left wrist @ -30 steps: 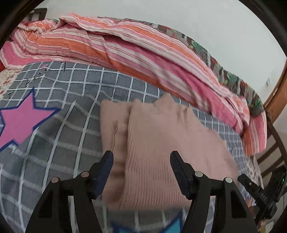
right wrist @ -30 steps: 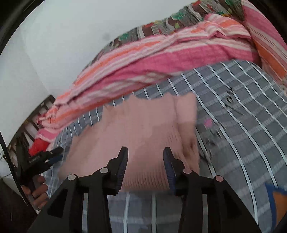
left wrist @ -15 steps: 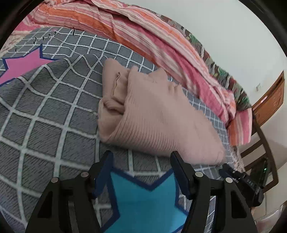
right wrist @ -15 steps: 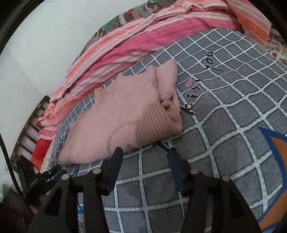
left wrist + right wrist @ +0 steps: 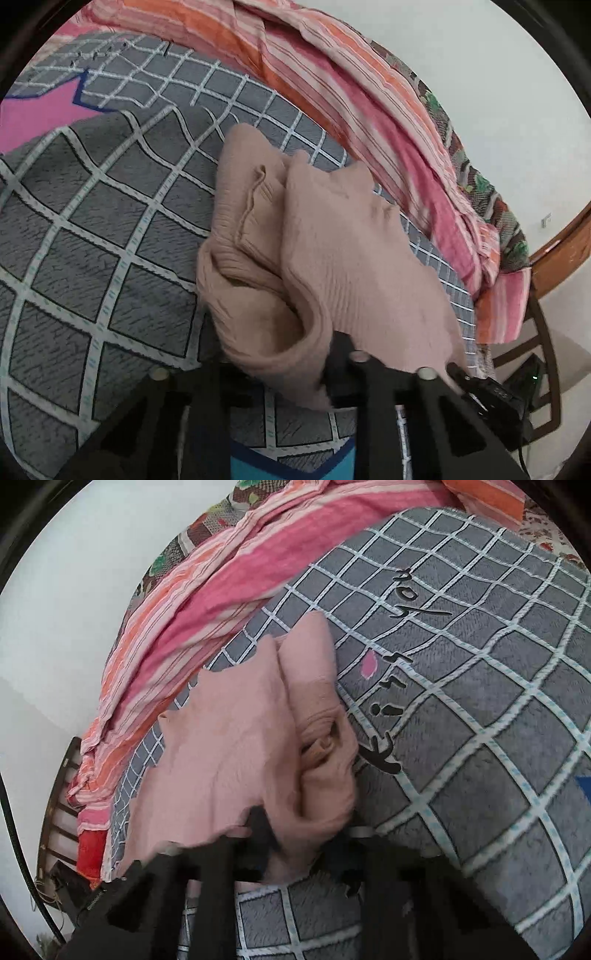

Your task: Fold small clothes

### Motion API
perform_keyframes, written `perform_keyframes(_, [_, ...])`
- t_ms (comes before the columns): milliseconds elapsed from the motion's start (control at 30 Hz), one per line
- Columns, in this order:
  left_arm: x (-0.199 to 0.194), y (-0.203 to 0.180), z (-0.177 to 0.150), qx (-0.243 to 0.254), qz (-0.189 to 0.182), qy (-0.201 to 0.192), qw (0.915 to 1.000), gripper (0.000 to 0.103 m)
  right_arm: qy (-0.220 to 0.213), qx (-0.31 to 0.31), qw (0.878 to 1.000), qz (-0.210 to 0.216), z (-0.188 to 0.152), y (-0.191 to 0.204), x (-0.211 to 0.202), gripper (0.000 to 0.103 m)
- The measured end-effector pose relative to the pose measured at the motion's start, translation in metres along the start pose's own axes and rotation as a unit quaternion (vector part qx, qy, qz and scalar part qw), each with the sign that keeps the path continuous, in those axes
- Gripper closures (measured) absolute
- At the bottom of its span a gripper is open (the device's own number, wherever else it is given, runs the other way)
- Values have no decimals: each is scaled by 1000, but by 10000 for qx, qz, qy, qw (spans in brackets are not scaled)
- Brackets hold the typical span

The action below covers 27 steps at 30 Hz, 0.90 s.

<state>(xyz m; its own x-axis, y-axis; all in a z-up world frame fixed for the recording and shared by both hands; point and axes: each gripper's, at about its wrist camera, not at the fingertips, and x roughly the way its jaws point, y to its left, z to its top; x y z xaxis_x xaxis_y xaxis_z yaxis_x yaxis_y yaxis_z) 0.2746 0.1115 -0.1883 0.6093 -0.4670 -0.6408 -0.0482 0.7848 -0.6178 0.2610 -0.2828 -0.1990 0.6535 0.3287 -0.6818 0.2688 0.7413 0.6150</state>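
Left matte black plastic two-finger gripper [image 5: 295, 373]: angular struts with triangular cut-outs and round silver screw heads. Right matte black plastic gripper [image 5: 295, 849]: same build, blue pad linings on its fingers.

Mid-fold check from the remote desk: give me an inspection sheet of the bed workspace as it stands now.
Surface: grey plush blanket with white grid lines, pink and blue star prints, black lettering.
Job's things: one pale pink ribbed knit sweater, partly folded, its near edge gathered at both grippers.
Clutter: pink and orange striped quilt heaped along the wall side.
Grippers: left hand-held gripper shut on the sweater's near hem; right hand-held gripper shut on the same edge; pictures blurred there.
Cables: black cable at the frame's left edge.
Surroundings: white wall, brown wooden bed frame, wooden slats.
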Motion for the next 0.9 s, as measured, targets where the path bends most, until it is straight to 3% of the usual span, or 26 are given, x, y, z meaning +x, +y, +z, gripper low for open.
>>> perform_keyframes(167, [-16, -2, -7, 158, 79, -206, 9996, 94, -265, -244, 9993, 122, -5, 11, -23, 95])
perform_keyframes(533, [-64, -7, -49, 286, 124, -125, 9994, 94, -127, -187, 9994, 261, -41, -1, -71, 95])
perform_keyframes(733, [-93, -16, -79, 632, 255, -115, 9976, 94, -167, -526, 9984, 90, -69, -3, -106, 95])
perform_keyframes(900, [-93, -21, -87, 750, 482, 1, 9960, 92, -145, -513, 9983, -216, -81, -7, -109, 93])
